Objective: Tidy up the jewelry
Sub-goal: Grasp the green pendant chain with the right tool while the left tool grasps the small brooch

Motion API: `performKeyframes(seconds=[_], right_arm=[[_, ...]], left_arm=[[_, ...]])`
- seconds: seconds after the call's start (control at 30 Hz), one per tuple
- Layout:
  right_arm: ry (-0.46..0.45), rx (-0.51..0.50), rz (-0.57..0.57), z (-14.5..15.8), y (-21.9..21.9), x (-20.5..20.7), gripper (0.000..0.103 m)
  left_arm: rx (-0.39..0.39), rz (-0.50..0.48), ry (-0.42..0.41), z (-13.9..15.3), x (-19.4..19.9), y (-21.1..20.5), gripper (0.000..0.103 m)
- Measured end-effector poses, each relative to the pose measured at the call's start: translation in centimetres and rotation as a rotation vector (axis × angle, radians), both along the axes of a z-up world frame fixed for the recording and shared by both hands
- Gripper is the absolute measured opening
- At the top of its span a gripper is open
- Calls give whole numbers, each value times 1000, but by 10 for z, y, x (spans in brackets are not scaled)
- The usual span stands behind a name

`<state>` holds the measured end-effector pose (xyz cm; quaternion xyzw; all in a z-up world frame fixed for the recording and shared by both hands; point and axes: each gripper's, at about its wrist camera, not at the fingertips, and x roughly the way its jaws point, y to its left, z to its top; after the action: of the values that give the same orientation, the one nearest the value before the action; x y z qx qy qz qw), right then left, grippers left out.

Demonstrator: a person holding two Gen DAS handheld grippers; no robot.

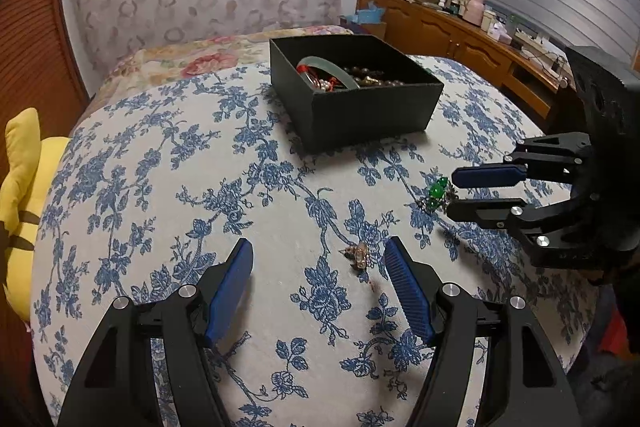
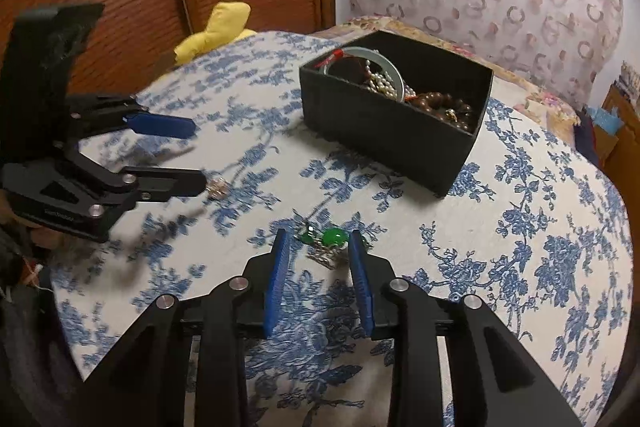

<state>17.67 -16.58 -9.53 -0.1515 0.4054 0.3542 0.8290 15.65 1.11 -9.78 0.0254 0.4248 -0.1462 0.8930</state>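
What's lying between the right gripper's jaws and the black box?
The green-stone jewelry piece sits at the right gripper's open jaws; beyond it, only bare floral cloth reaches the black box, as the right wrist view shows.

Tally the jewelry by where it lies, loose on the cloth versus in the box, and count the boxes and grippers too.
Loose pieces on the cloth: 2, a green piece and a gold piece
Pieces in the box: bangle, pearls, brown beads, at least 3, tangled
Boxes: 1
Grippers: 2, left, right
Total: at least 8
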Motion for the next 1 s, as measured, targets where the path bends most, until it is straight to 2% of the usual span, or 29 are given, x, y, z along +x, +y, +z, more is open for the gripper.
performKeyframes(seconds=[0.2,0.23,0.3,0.33,0.6,0.77,0.8,0.87,1.0], right_arm=[[-43,-65,14,-4,10,-1,33],[-50,-72,17,-4,11,0,28],[-66,-90,9,-4,11,2,10],[-51,-80,14,-4,10,4,5],[-56,-21,1,2,-1,-1,2],[-93,17,-9,20,-8,-5,2],[-95,23,-9,23,-9,-4,2],[-95,23,-6,25,-8,-2,2],[-108,14,-15,24,-8,0,2]], left_arm=[[-6,-11,28,-7,0,-5,57],[-5,-11,30,-8,0,-6,56],[1,-12,31,-9,-2,-8,56],[4,-13,32,-9,-2,-9,55],[24,-16,31,-11,-1,-17,55],[37,-20,25,-10,2,-22,39],[40,-20,24,-10,3,-23,38],[40,-25,22,-10,3,-24,28],[54,-39,14,-11,3,-29,21]])
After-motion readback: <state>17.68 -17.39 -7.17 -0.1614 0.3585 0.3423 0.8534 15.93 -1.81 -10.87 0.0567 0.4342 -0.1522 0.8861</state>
